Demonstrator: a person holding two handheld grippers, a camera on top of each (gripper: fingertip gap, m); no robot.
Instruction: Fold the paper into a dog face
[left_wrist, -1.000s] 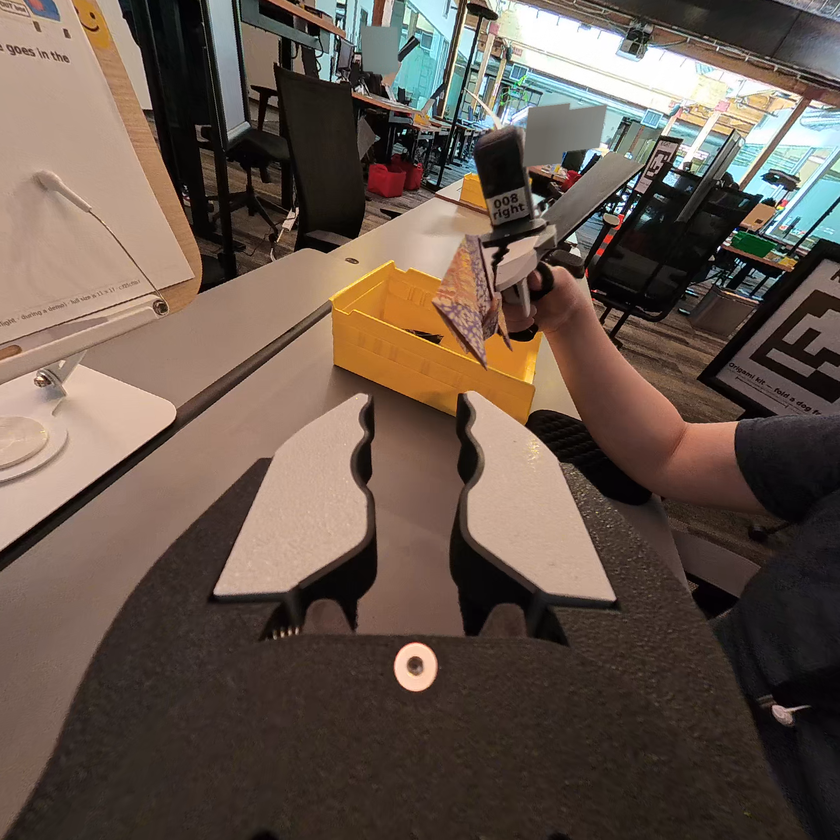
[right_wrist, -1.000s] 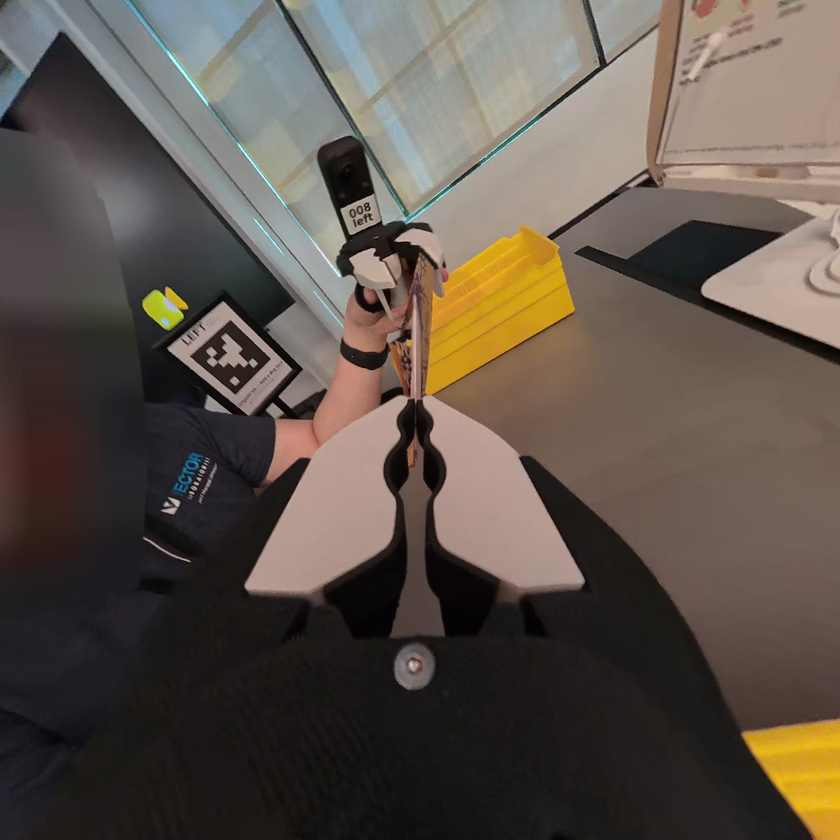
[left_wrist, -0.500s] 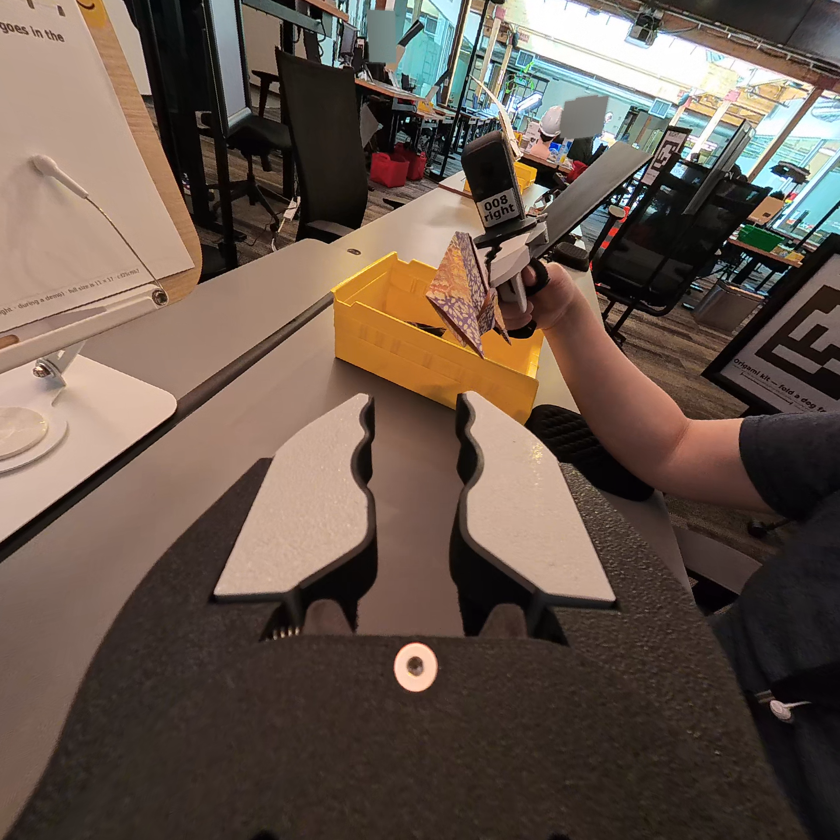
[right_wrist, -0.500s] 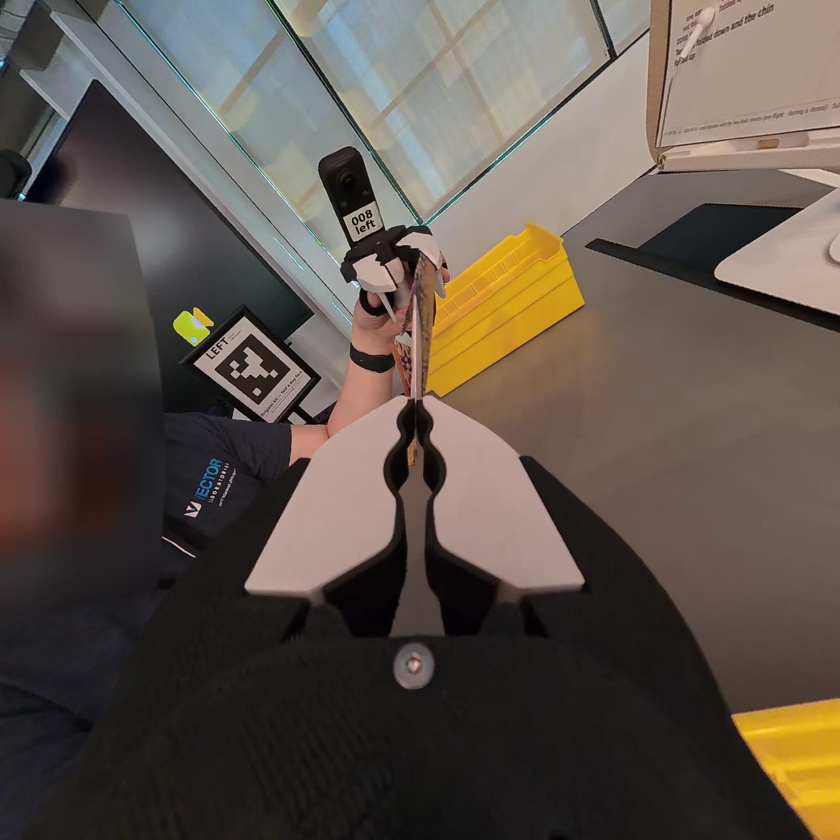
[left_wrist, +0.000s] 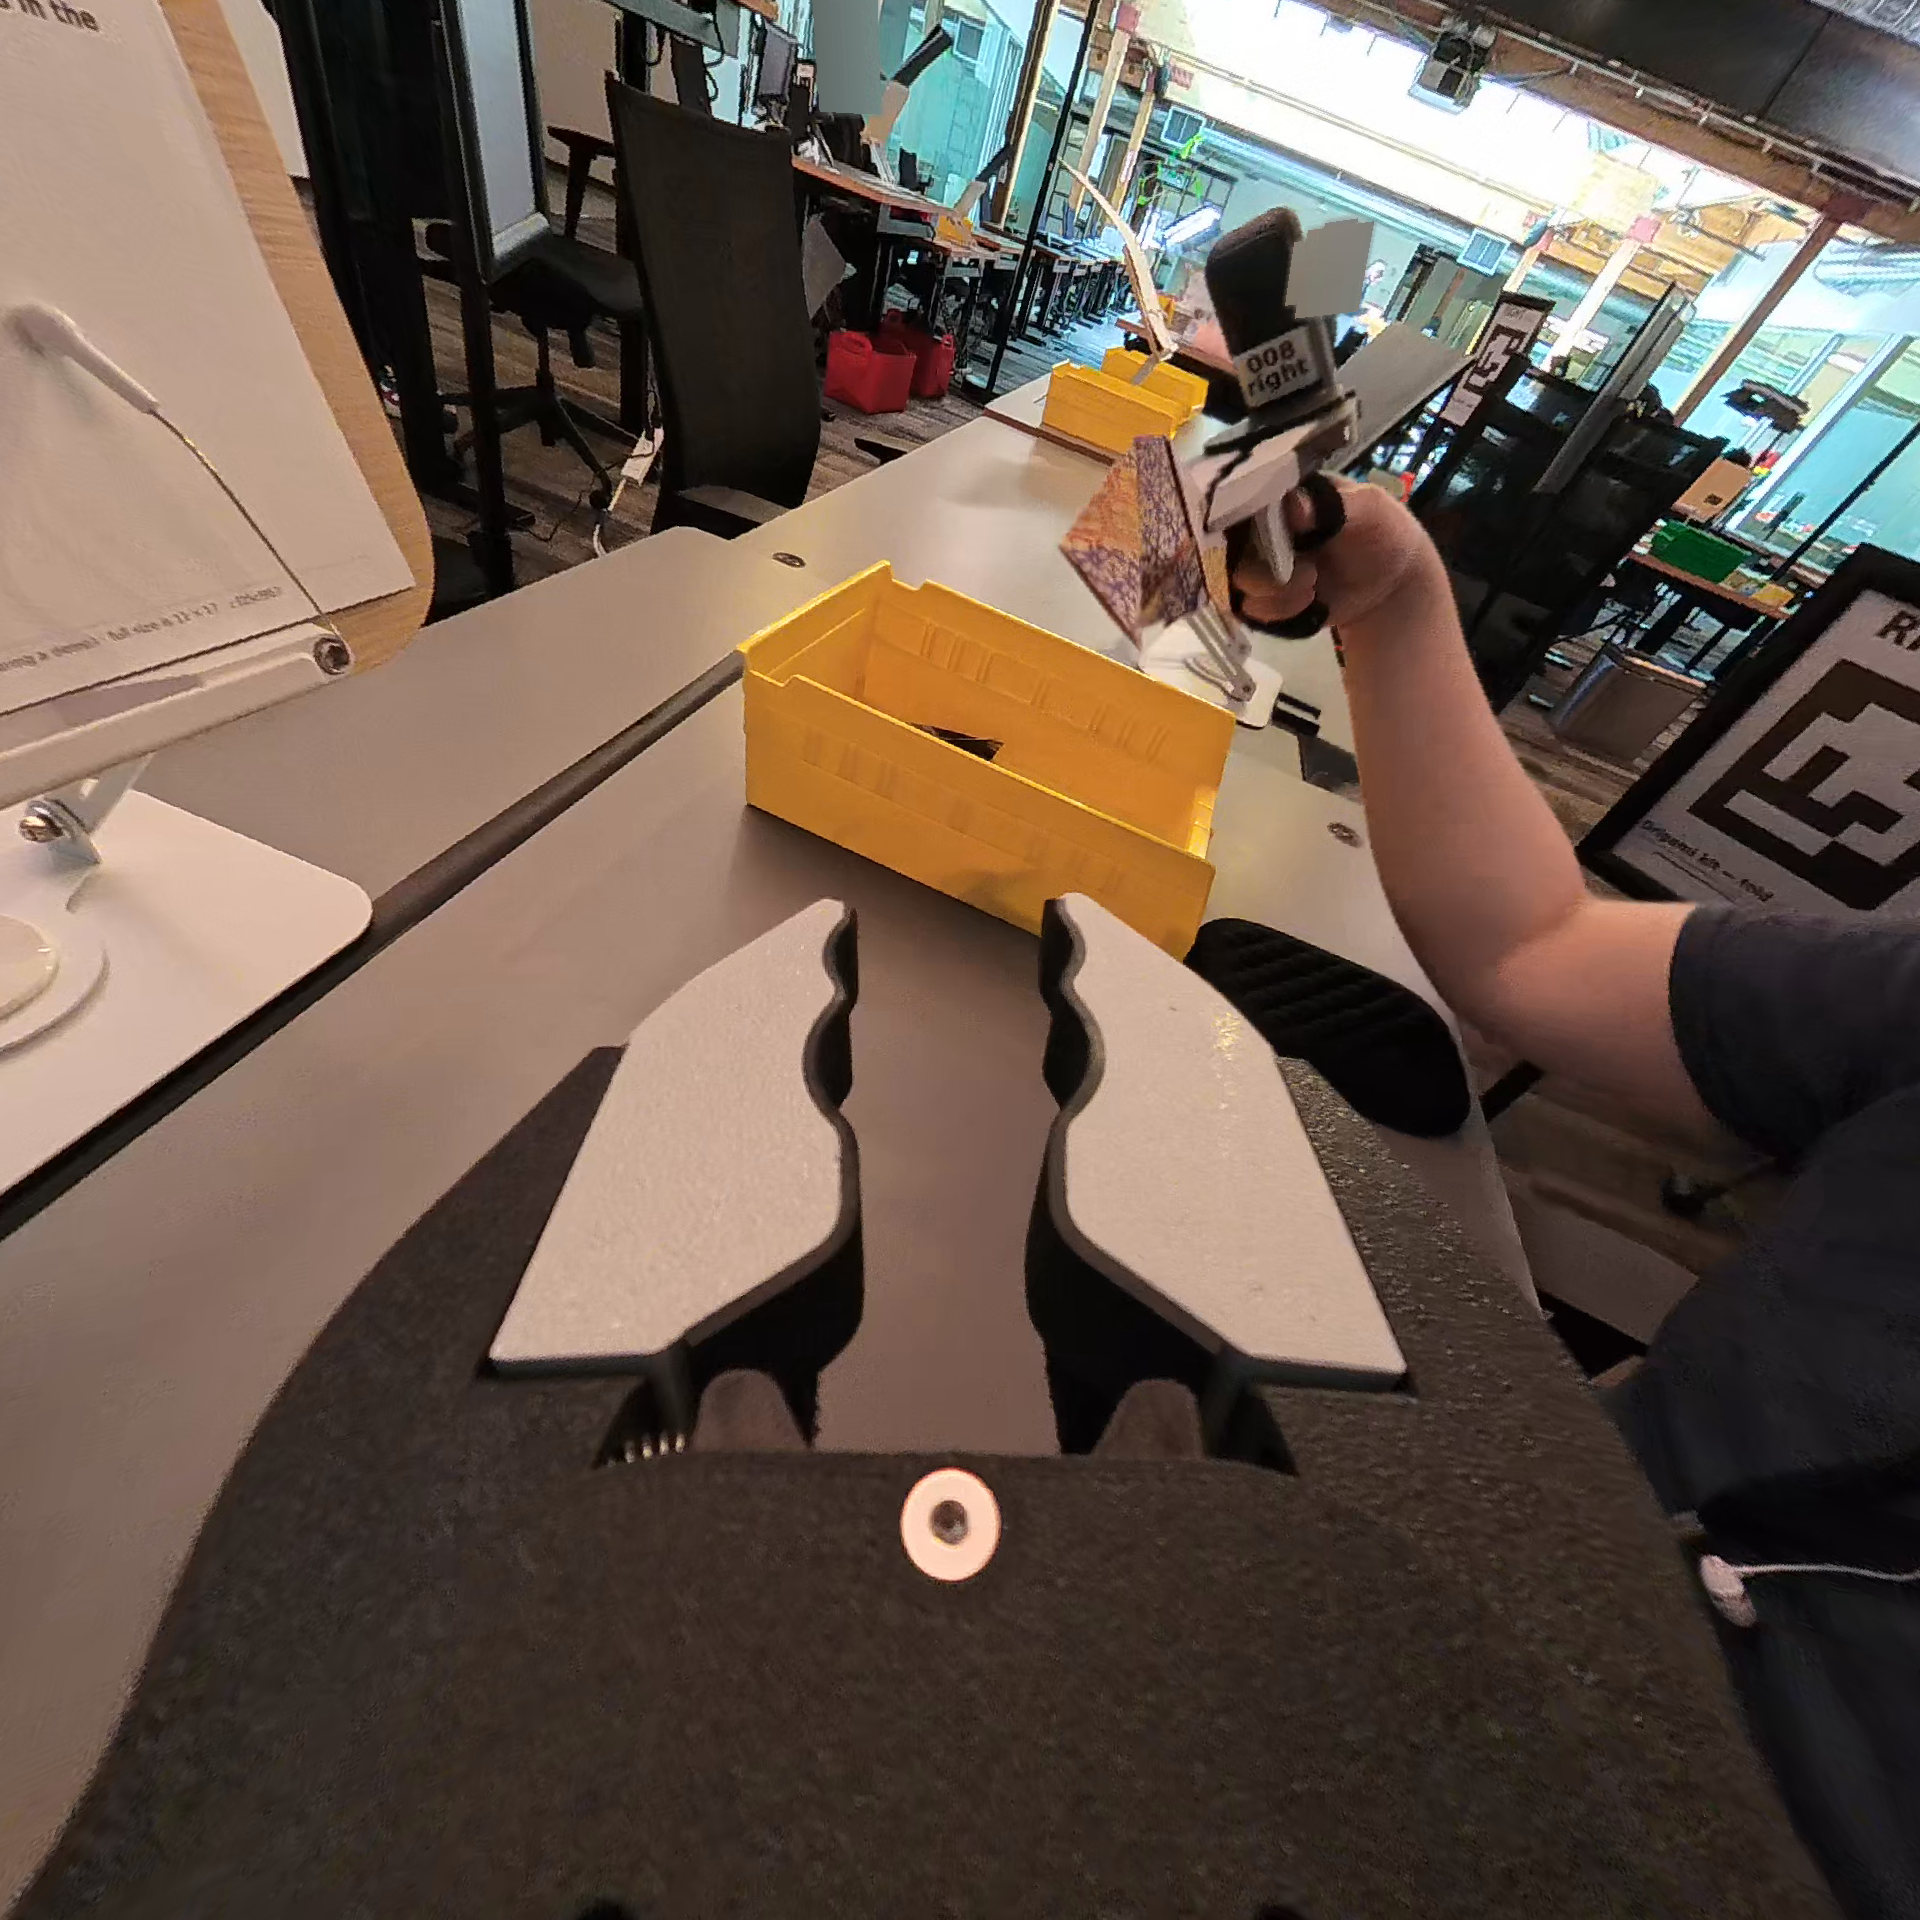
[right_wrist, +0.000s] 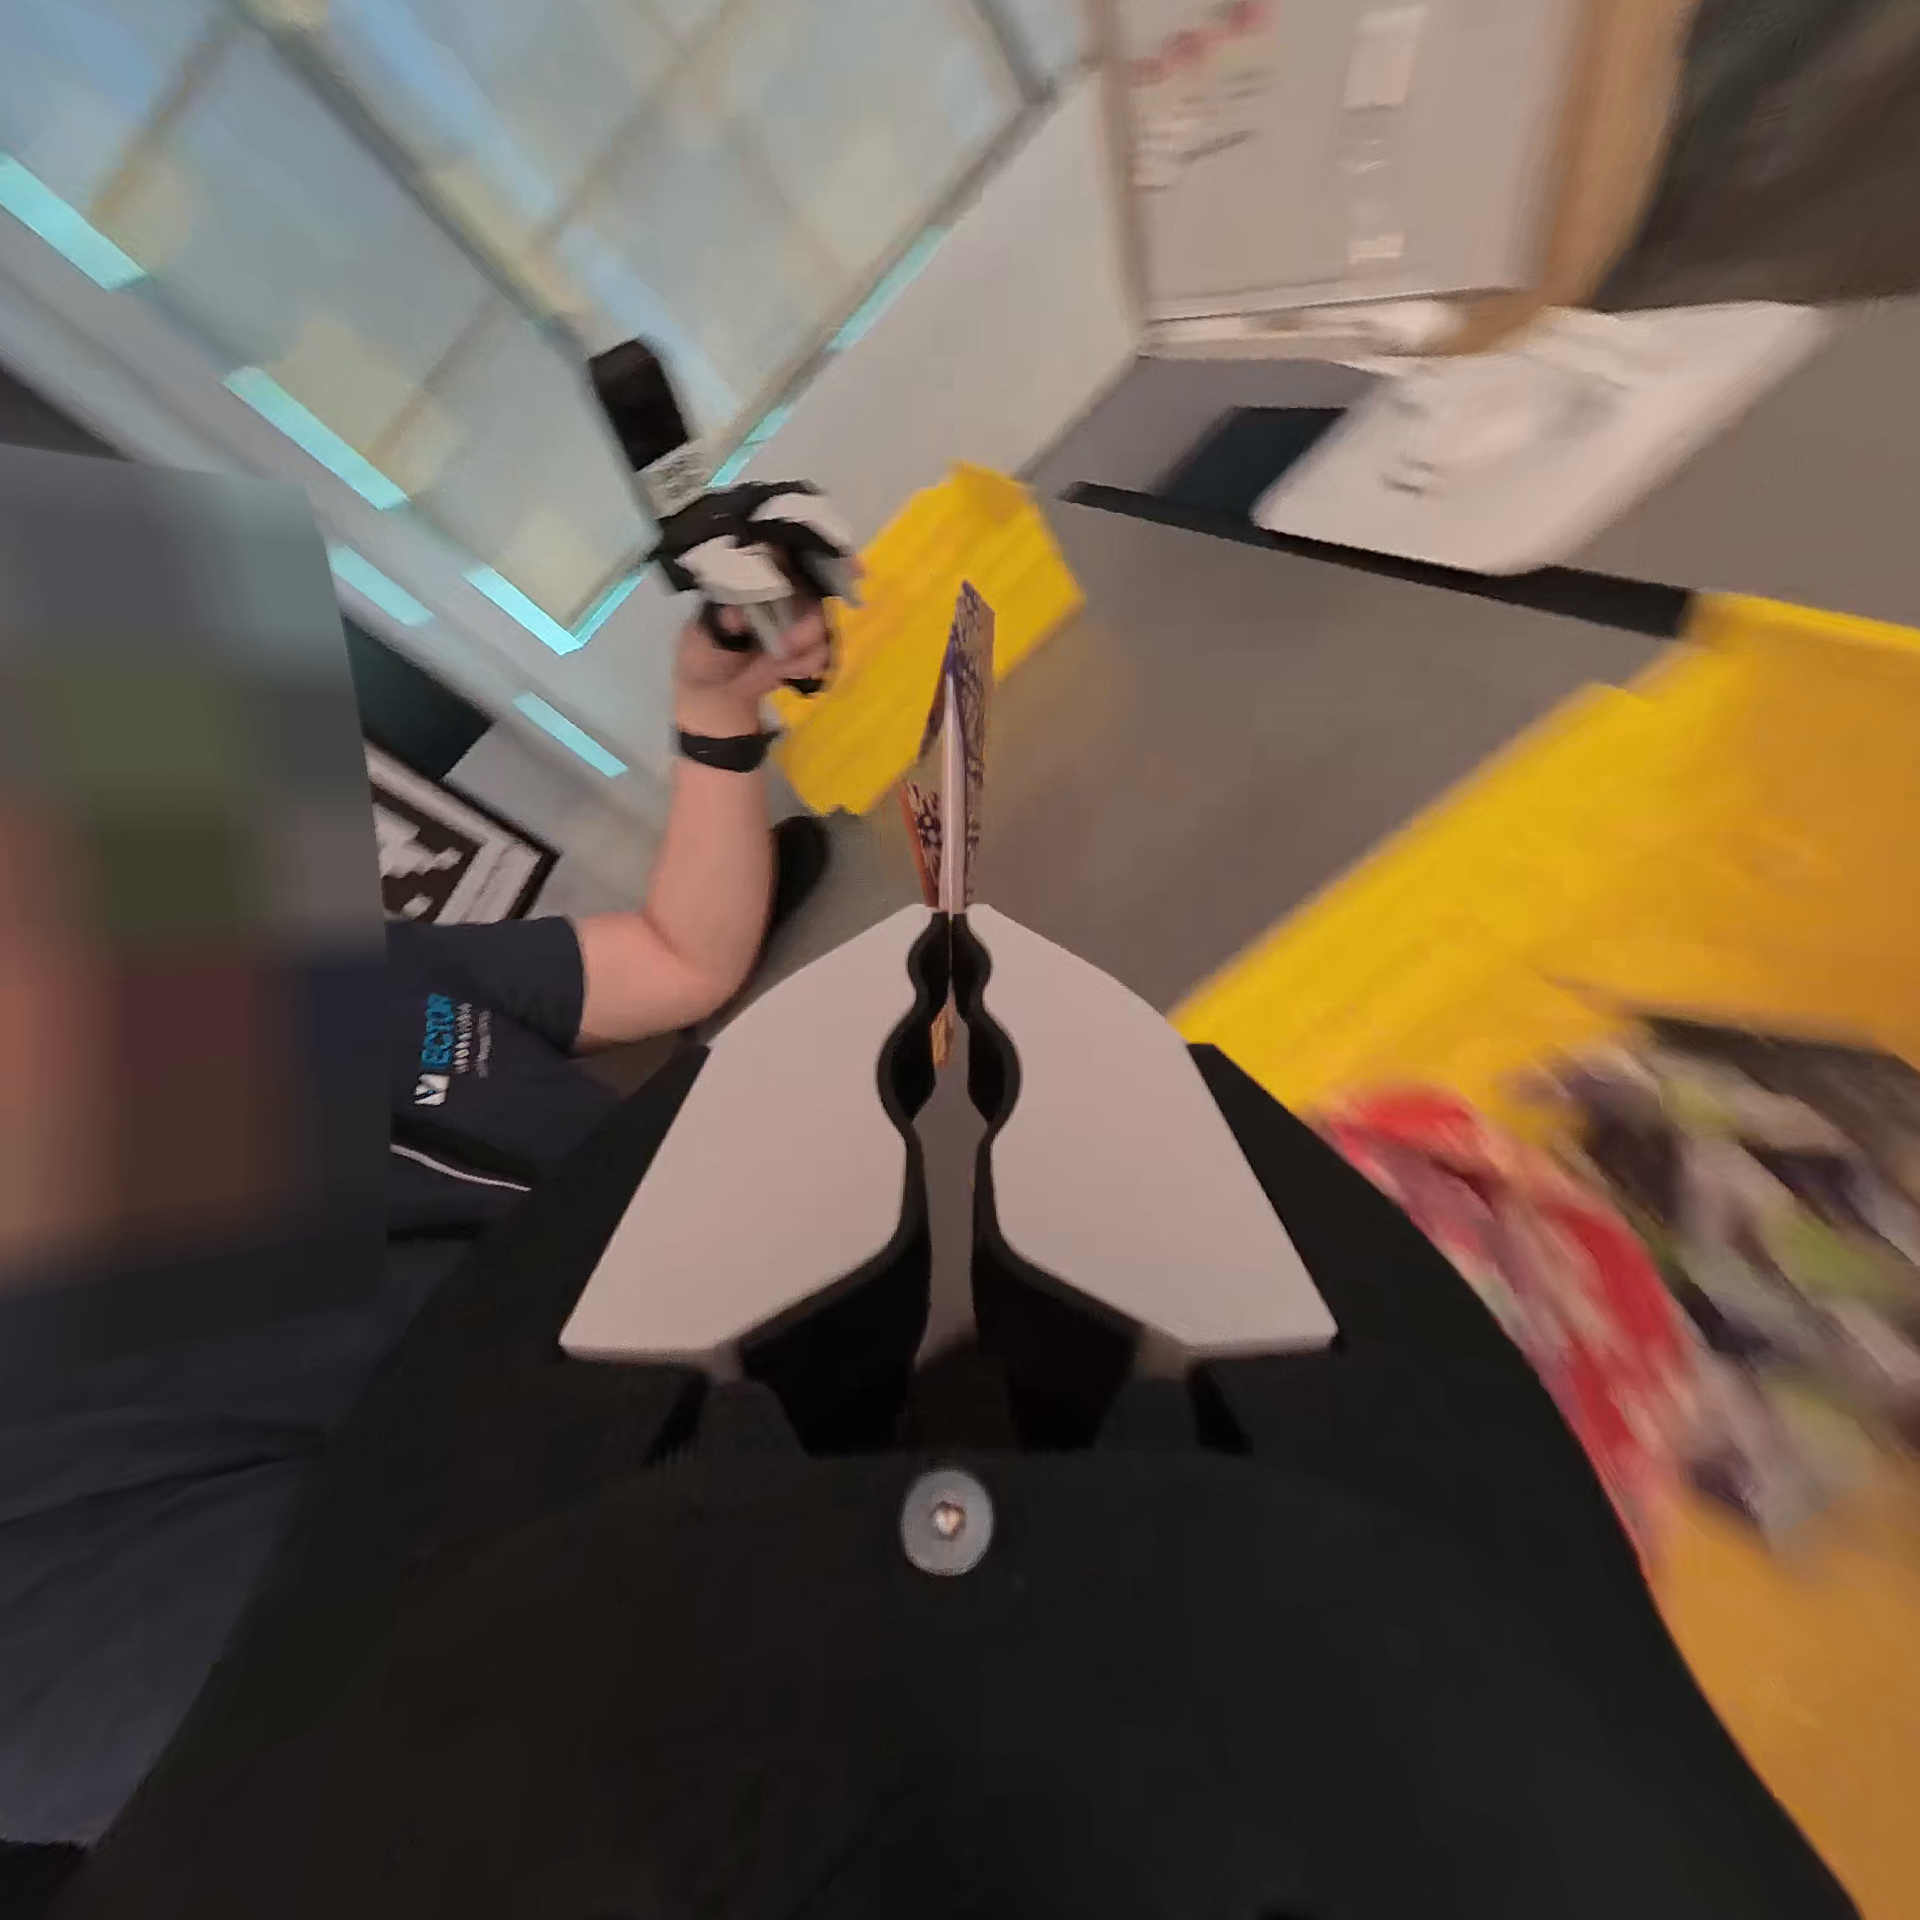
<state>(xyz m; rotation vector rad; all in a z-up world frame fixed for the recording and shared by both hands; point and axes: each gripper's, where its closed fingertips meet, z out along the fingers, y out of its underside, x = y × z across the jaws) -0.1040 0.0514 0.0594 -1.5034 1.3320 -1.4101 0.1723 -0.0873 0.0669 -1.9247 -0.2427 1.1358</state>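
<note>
The folded paper, patterned purple and orange, is held in the air past the far right corner of a yellow bin. My right gripper is shut on it. In the blurred right wrist view the paper stands edge-on, pinched between the tips of the right gripper. My left gripper is open and empty, low over the grey table in front of the bin. It also shows far off in the right wrist view, apart from the paper.
A white stand with an instruction board is at the left. A black pad lies right of the bin. A marker sign stands at the right. A second yellow bin holding coloured papers is near my right gripper. One gripper's finger ends stand about 30 cm off the other's.
My right gripper has swung the paper right and away from the left gripper, and the bin of coloured papers has come into its view. The left gripper stays open and has hardly moved.
</note>
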